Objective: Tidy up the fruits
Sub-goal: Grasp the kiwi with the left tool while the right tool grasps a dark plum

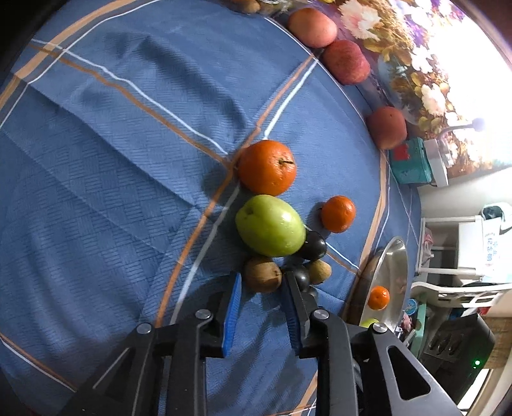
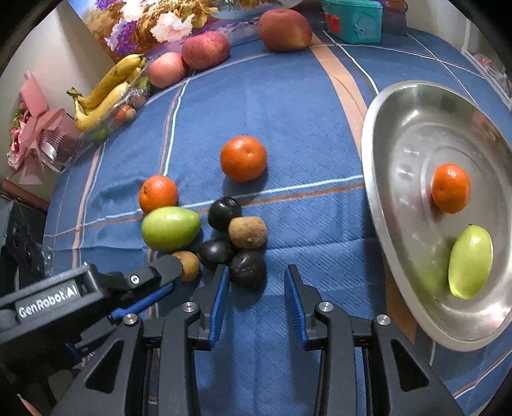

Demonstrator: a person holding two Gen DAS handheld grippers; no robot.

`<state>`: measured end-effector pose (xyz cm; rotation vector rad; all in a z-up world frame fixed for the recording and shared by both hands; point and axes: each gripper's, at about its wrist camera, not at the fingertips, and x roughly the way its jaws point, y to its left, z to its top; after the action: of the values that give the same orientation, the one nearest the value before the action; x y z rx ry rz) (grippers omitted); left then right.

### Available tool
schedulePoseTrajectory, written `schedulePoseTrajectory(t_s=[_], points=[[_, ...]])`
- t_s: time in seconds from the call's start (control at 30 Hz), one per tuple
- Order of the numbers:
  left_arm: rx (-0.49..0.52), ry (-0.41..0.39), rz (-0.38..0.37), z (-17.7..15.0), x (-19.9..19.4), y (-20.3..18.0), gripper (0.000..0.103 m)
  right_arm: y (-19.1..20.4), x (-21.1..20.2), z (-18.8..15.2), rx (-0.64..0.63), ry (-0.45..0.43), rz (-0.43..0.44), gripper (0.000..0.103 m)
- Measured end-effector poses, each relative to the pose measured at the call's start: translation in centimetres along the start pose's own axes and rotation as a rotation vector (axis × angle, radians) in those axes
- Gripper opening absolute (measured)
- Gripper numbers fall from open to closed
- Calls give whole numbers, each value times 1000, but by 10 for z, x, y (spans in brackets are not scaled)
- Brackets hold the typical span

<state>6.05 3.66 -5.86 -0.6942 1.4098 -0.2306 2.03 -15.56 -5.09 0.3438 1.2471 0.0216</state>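
Observation:
A cluster of fruit lies on the blue cloth: a green fruit (image 1: pixel 270 225), a large orange (image 1: pixel 266 167), a small orange (image 1: pixel 338 213), two kiwis (image 1: pixel 263 274) and dark plums (image 1: pixel 313 245). My left gripper (image 1: pixel 262 278) is open, its fingers either side of the nearer kiwi; it also shows in the right wrist view (image 2: pixel 174 272). My right gripper (image 2: pixel 257 272) is open and empty, just in front of a dark plum (image 2: pixel 247 268). A steel plate (image 2: pixel 400 134) at the right holds an orange (image 2: pixel 450 188) and a green fruit (image 2: pixel 469 261).
Apples (image 2: pixel 205 49) and bananas (image 2: pixel 108 92) line the far edge by a floral picture (image 2: pixel 153 22). A teal box (image 2: pixel 355 19) stands at the back right. A pink bouquet (image 2: pixel 35 128) is at the left edge.

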Motion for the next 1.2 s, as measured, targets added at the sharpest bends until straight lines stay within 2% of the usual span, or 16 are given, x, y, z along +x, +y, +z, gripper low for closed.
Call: schedulePoseTrajectory(t_s=[0.3,0.4,0.67,0.9,1.03,1.2], points=[[21,-2,40,1,8,-9,29,10,5,-3,-56,33,-13,37],[-9,-8,33,3,9,-6,29,14,9,-3,-72,42,-23,37],[-58,-38,24,9,0,5,29,18,13,6,-69,13,-20,37],[-40,-42,34,6,0,3,29,19,10,8,-85,13,-16,36],[-22,-56,47,3,0,-4,25,18,6,5,-80,12,-20,25],[-16,-57,51,-5,-1,-7,23,15,1,2,-70,6,-21,25]])
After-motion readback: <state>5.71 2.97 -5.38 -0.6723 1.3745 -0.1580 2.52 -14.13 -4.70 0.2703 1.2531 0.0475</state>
